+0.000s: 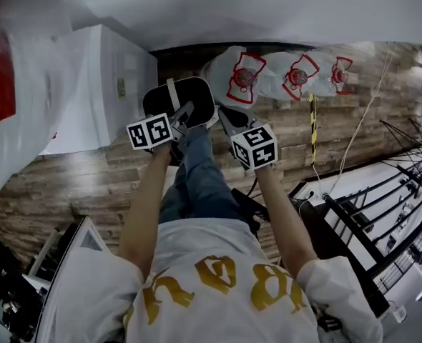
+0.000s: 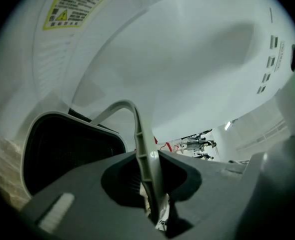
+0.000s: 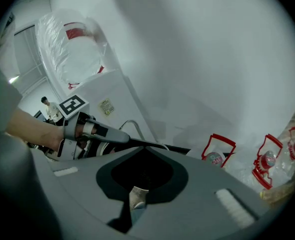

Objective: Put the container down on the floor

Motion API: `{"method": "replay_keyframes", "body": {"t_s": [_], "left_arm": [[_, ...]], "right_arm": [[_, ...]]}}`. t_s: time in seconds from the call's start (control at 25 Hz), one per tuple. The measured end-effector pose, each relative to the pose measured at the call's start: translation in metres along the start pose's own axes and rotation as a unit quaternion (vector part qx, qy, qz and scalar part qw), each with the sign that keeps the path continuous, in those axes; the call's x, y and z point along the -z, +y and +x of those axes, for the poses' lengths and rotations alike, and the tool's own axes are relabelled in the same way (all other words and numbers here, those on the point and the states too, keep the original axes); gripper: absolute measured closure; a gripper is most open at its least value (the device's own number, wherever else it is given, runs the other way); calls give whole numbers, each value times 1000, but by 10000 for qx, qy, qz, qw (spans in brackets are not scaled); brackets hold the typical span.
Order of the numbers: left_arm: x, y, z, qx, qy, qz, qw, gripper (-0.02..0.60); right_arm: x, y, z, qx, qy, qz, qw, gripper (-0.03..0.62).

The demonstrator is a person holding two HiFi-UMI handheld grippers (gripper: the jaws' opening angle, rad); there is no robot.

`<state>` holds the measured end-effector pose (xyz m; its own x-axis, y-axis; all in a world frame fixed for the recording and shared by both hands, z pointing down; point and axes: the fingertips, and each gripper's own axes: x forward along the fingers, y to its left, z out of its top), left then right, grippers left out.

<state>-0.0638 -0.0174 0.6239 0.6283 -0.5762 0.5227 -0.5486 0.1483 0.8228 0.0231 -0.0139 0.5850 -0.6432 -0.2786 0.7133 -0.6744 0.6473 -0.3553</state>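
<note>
Container point(image 1: 191, 91), black with a pale rim, hangs above the wooden floor point(image 1: 89, 174) ahead of the person's legs. The left gripper point(image 2: 152, 184) is clamped on its handle point(image 2: 136, 129), and the right gripper point(image 3: 136, 196) pinches a pale edge, apparently its rim. Lowering seems to be the step in hand; it calls for the 2 grippers to descend level, releasing only once the base rests.

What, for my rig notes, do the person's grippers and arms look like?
The left gripper and right gripper have grey, notched jaws, and each carries a white cube with black square markers. The person wears a white T-shirt with gold lettering; its short sleeves leave the forearms bare. The jeans are blue.
</note>
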Motion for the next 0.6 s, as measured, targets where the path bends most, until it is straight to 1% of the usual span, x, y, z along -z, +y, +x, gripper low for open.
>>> {"method": "replay_keyframes", "body": {"t_s": [0.28,0.4,0.52,0.6], "left_arm": [[3,30,10,-142,-48,-3,9999,528],[-1,50,11,-319,-154,3,9994,529],[3,64,15,-504,-122,96,9986,532],[5,71,19,-589,-86,92,9982,535]], "right_arm": [[22,0,31,-313,337,-185,9988,566],[26,3,51,-507,416,-203,9976,566],[30,-2,60,-494,441,-137,9977,566],[32,-6,64,-468,447,-104,9978,566]]}}
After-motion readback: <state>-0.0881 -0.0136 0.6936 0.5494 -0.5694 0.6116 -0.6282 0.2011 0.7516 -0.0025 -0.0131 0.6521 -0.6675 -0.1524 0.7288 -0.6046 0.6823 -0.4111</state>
